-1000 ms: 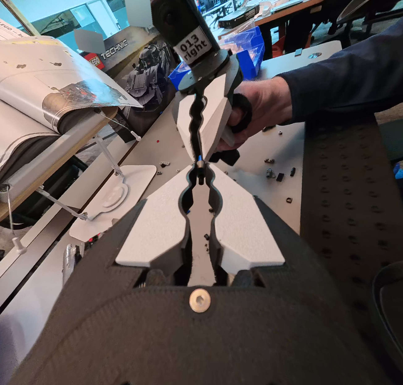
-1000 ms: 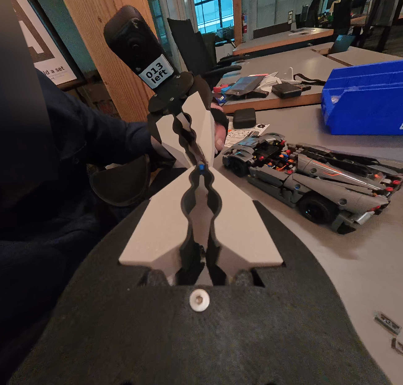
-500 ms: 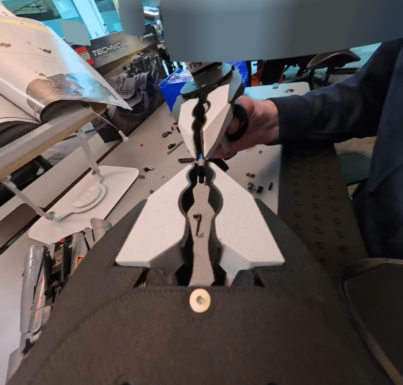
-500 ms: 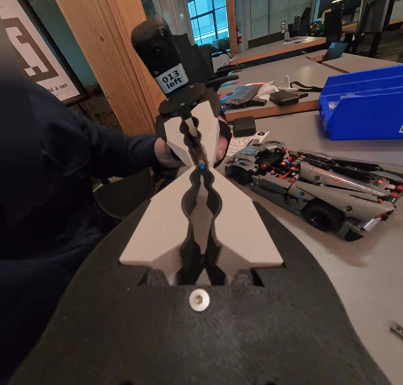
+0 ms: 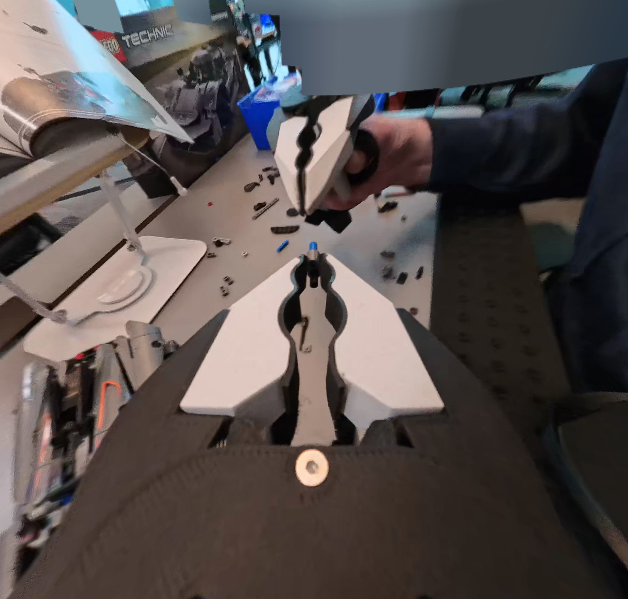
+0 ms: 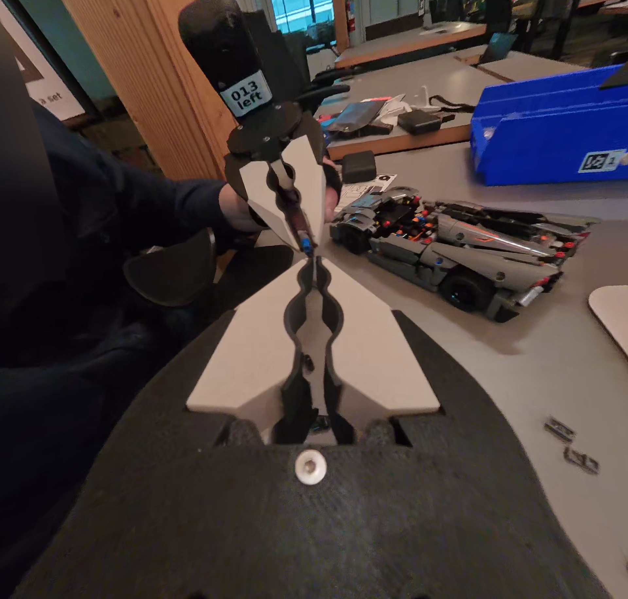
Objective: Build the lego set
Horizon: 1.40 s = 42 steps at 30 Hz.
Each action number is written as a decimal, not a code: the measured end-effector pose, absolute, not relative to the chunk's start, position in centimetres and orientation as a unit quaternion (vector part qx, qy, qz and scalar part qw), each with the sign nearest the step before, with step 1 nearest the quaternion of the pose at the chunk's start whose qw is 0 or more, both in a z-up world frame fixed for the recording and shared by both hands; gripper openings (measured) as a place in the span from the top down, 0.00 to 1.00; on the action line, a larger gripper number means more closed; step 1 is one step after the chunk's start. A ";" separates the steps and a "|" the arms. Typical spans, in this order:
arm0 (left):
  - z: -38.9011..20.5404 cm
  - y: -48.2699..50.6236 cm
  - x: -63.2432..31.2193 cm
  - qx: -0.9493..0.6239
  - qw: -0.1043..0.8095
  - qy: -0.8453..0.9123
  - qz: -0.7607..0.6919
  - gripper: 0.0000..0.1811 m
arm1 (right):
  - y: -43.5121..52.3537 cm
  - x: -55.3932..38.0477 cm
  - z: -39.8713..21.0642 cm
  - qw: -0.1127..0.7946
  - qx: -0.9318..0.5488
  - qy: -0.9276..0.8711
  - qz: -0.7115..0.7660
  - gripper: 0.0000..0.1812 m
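My left gripper [image 5: 312,264] is shut on a small pin piece [image 5: 312,252], grey with a blue tip and a black lower part, and holds it above the grey table. The piece also shows in the right wrist view [image 6: 307,243], at the tip of the left gripper [image 6: 307,247]. My right gripper [image 6: 314,262] is shut with nothing visible between its tips, a short way from the piece. In the left wrist view the right gripper [image 5: 302,210] hangs above and beyond the piece. The grey Lego car [image 6: 458,243] stands on the table to the right; it also shows blurred in the left wrist view [image 5: 68,413].
An open instruction booklet [image 5: 68,83] rests on a stand with a white base [image 5: 142,277]. Several small loose pieces [image 5: 272,205] and a blue pin [image 5: 282,245] lie on the table. A blue bin [image 6: 543,131] stands behind the car. A black mat [image 5: 492,311] lies at the right.
The two grippers were tip to tip on the pin piece. The right gripper has come off it and drawn back; the piece stays in the left gripper.
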<state>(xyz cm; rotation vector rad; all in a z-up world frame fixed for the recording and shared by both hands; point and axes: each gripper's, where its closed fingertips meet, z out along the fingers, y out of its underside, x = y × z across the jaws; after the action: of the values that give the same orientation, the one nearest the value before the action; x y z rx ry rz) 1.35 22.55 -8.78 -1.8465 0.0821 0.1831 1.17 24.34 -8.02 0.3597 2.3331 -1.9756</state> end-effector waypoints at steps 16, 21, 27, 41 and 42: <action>-11.4 24.7 1.2 -0.853 0.438 0.145 0.242 0.98 | 24.0 1.4 -11.5 -0.209 0.044 0.883 -0.417 1.00; -11.9 24.7 1.3 -0.863 0.423 0.145 0.235 0.98 | 24.3 1.3 -12.1 -0.237 0.039 0.888 -0.391 1.00; -11.8 24.7 2.0 -0.860 0.480 0.103 0.137 0.98 | 24.3 2.1 -12.1 -0.281 0.001 0.894 -0.350 1.00; -11.9 24.6 0.9 -0.854 0.508 0.065 0.092 0.98 | 26.9 1.6 -12.0 -0.208 0.065 0.875 -0.433 1.00; -12.0 25.1 1.3 -0.856 0.502 0.076 0.094 0.98 | 26.4 1.7 -12.3 -0.209 0.059 0.877 -0.429 0.98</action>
<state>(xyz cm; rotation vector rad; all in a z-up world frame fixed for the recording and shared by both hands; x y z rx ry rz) 1.28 25.10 -12.03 -2.0689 0.1839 0.2263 1.74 26.39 -12.35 0.2144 3.1939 -1.5647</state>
